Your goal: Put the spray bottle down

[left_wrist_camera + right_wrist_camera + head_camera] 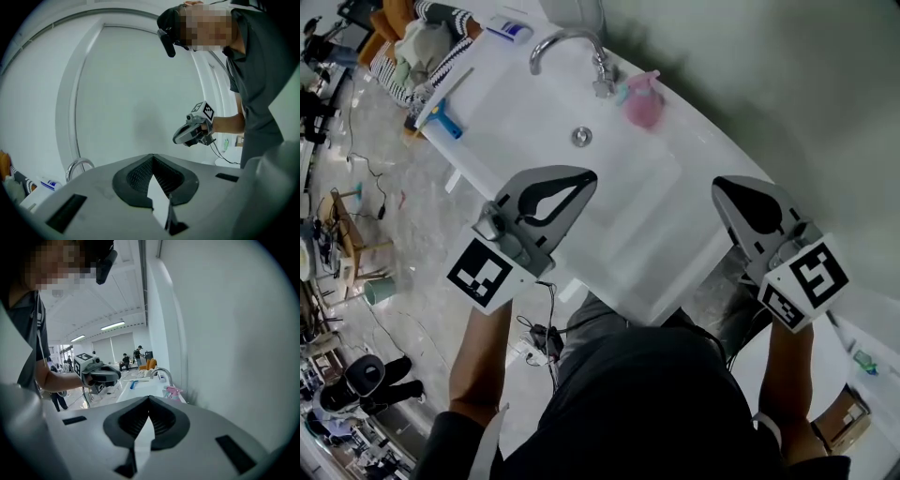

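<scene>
The left gripper (587, 175) and right gripper (723, 184) are held above the front half of the sink (502, 103), one at each side, and both point toward the wall (769, 84). In the left gripper view the two jaws are pressed together at the tips, with nothing between them. The right gripper view shows the same condition: tips in contact and no object pinched (only the curved hollow between the dark pads shows behind each set of tips). The spray bottle (642, 103) is pink with a pale trigger head. It stands upright on the back ledge of the sink, just beside the base of the faucet (567, 42), on the side nearer the right gripper and close to the wall. The bottle touches neither gripper. It is well apart from both, beyond their tips, with the open basin and the drain (581, 136) between it and the left gripper. In the right gripper view the bottle appears just above and right of the closed tips, next to the faucet, and the left gripper hangs over the sink's front edge. A blue tool (445, 120) lies on the ledge at the far left end, well away from the bottle.
</scene>
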The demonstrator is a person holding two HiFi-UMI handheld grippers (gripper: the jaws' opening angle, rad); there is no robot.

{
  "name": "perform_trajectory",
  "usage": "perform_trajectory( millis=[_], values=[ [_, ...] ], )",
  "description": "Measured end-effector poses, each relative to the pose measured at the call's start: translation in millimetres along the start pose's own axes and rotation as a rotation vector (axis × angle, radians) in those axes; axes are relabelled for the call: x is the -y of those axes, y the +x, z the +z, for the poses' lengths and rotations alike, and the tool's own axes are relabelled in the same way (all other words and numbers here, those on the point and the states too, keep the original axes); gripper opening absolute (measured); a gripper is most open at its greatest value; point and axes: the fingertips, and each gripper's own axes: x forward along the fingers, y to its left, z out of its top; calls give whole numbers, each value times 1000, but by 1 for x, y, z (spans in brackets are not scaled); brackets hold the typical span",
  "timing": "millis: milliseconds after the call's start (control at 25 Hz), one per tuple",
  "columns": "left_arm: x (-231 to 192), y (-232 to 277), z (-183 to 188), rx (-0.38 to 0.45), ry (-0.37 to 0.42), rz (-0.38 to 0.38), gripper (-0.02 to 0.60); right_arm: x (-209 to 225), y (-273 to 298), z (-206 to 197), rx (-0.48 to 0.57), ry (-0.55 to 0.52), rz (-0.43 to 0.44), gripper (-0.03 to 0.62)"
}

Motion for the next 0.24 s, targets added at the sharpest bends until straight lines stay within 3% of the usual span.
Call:
perform_trajectory(
  millis=[240],
  values=[
    [28,-16,18,15,-17,34,5,-19,-24,-6,12,7,19,8]
  ],
)
